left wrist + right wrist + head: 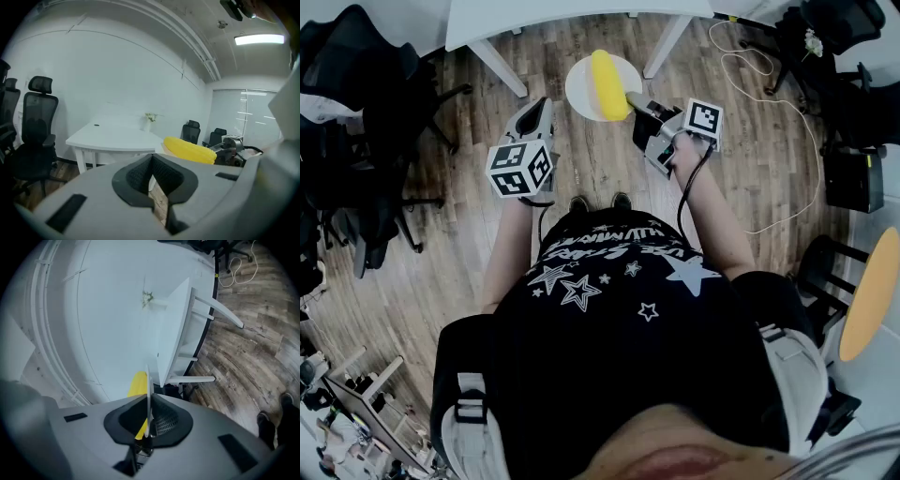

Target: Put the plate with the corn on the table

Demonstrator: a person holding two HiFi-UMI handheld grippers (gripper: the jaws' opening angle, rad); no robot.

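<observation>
The right gripper (149, 427) is clenched on the rim of the white plate (581, 89), which its own view shows edge-on between the pads. The yellow corn (607, 84) lies on the plate. Plate and corn hang in the air just in front of the white table (572, 14), not touching its top, over the wooden floor (600, 178). The left gripper (152, 180) has its jaws closed on nothing and sits further out from the table, beside the plate without touching it.
</observation>
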